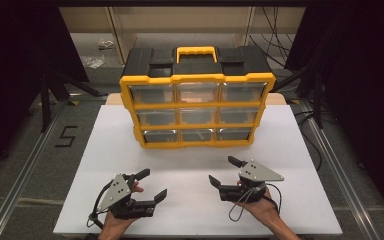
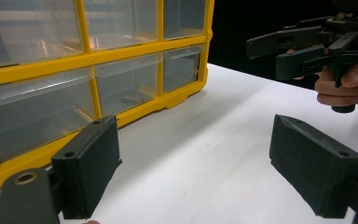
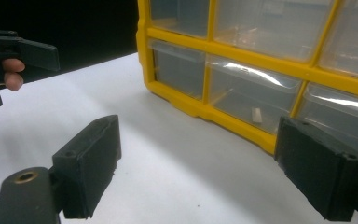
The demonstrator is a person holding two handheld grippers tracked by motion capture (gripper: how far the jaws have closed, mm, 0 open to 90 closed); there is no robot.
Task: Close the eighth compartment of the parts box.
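High view overhead facing forward, both gripper views low, close, sharing the drawer cabinet (image 1: pixel 197 107) front

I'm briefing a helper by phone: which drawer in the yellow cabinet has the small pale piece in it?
Find the yellow drawer cabinet standing on the white table. Look along its bottom row: the middle drawer holds the small pale piece, unlike the corner drawer beside it.

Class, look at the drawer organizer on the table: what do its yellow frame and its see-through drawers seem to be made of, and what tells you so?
Yellow frame: looks like moulded hard plastic, smooth and slightly glossy, with rounded edges and even colour. Drawers: probably clear plastic, since small contents show through them and light glints along their top rims; glass seems unlikely.
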